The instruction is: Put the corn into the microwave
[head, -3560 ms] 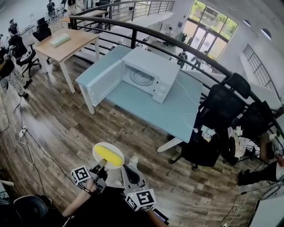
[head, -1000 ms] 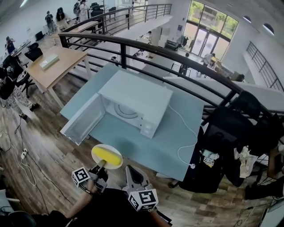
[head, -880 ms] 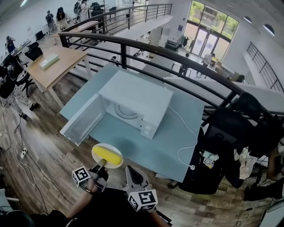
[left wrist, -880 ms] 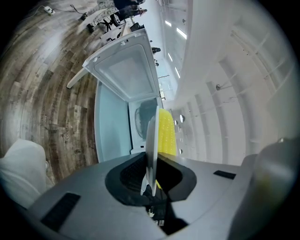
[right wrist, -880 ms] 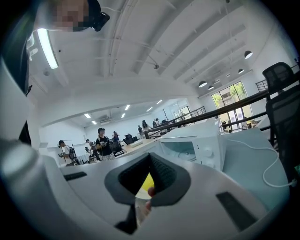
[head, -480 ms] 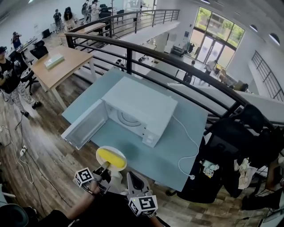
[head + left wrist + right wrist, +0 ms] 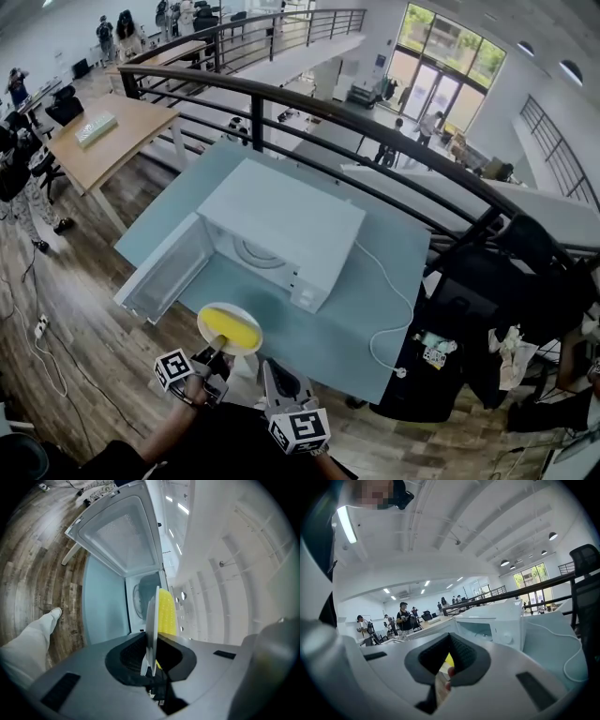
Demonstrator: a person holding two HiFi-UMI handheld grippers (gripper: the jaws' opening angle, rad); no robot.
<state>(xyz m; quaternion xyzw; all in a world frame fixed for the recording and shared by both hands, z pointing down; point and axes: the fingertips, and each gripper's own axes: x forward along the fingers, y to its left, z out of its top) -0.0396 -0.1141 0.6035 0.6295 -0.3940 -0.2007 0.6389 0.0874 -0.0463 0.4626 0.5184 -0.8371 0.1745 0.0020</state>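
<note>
door: the microwave door (image 7: 161, 274) hung wide open off the left side, so no opening was needed first.
left gripper: the left gripper (image 7: 214, 356) was clamped on the near rim of the plate (image 7: 225, 307), pads squeezing it edge-on, and the plate stuck out ahead of it more or less level.
corn: the corn (image 7: 234, 330) lay on top of that plate, up in the air over the front edge of the table (image 7: 375, 300), just short of the oven and not inside yet.
step: looked like the carry-in part to me, corn already picked up via the plate and lined up roughly with the opening.
right gripper: the right gripper (image 7: 271, 373) sat just beside the left one, jaws together with nothing in them, basically idle.
microwave: the microwave (image 7: 286, 220) stood on the table with its cavity facing the person, glass turntable (image 7: 255, 253) visible inside.
next move: i'd guess push the plate forward and a bit left through the opening, keep it flat so the corn doesn't roll, set it on the turntable, then let go. the door would want shutting after, probably a job for the free right gripper.
</note>
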